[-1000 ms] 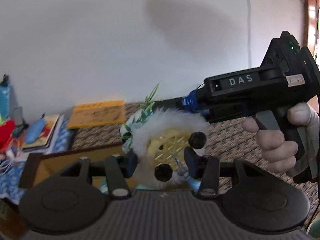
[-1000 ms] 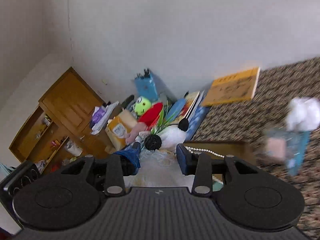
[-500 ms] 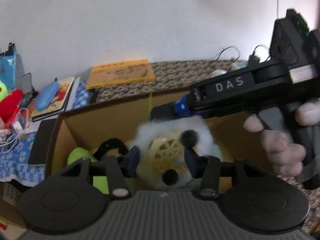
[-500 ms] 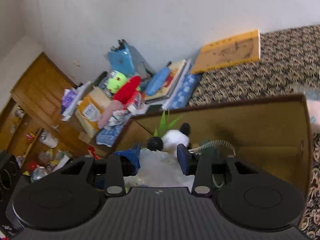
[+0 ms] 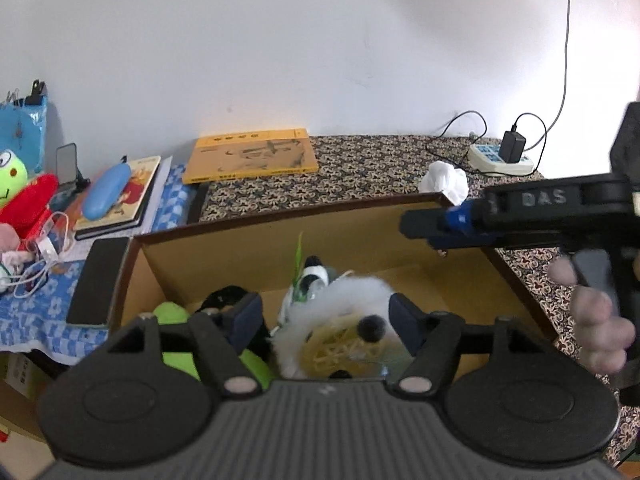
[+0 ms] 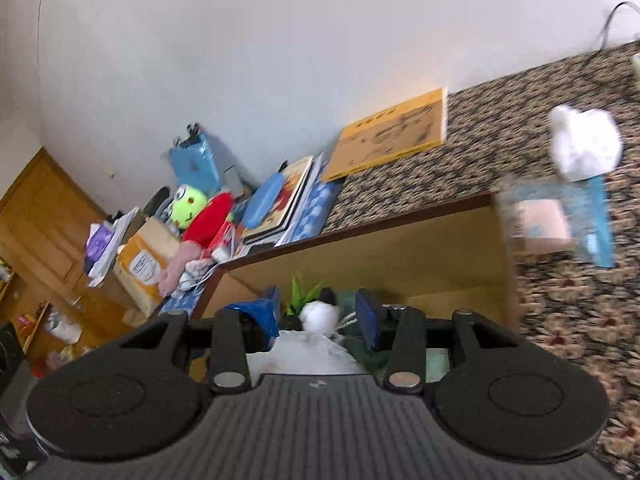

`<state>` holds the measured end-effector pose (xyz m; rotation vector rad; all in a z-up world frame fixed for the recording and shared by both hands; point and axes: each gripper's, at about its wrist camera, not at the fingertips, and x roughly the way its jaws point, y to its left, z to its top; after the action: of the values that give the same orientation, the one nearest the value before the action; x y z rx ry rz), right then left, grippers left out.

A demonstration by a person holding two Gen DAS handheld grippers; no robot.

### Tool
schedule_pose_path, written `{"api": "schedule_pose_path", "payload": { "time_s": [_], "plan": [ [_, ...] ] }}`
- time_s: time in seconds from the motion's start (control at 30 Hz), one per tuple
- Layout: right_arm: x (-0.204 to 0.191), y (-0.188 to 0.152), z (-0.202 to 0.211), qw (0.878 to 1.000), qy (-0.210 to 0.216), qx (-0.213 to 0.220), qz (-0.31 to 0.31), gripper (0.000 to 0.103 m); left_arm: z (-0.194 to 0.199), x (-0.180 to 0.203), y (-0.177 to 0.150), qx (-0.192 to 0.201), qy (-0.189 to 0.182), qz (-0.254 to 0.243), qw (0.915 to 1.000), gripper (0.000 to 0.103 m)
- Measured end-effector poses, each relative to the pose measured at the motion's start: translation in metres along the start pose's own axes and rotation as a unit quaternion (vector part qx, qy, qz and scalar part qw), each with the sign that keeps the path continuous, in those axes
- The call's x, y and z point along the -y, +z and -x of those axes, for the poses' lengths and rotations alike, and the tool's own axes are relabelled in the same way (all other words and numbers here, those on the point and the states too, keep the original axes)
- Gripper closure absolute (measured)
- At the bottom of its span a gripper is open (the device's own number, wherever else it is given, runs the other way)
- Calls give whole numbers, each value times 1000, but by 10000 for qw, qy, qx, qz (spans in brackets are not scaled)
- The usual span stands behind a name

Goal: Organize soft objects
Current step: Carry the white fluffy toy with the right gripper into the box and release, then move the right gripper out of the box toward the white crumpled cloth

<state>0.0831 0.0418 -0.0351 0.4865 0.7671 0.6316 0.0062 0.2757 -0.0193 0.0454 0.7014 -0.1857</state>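
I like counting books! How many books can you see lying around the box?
2: a yellow book flat on the patterned cloth by the wall, and a picture book left of it under a blue case. More may hide in that stack.

Black ribbed left gripper point(image 5: 326, 316) with blue-padded jaws; right gripper point(image 5: 416, 227) black, lettered "DAS".

Motion is smearing the pale-blue and pink packet point(image 6: 558, 222) beyond recognition. The green plush toy point(image 5: 176, 322) is hiding behind the left fingers point(image 5: 246, 316), and the frame edge is cropping the frog-faced toy point(image 5: 10, 172).
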Motion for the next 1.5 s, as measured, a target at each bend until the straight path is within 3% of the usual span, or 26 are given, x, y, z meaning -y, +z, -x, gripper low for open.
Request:
{"api": "schedule_pose_path", "payload": {
  "time_s": [0.6, 1.17, 1.5],
  "plan": [
    [25, -11, 93, 9931, -1031, 449, 323, 76, -12, 106, 35, -544, 685, -354, 9955, 32],
    [60, -12, 156, 9869, -1360, 597, 636, 76, -19, 204, 54, -408, 879, -697, 9929, 31],
    [76, -13, 180, 9827, -1580, 638, 721, 76, -32, 239, 57, -634, 789, -722, 9922, 31]
  ]
}}
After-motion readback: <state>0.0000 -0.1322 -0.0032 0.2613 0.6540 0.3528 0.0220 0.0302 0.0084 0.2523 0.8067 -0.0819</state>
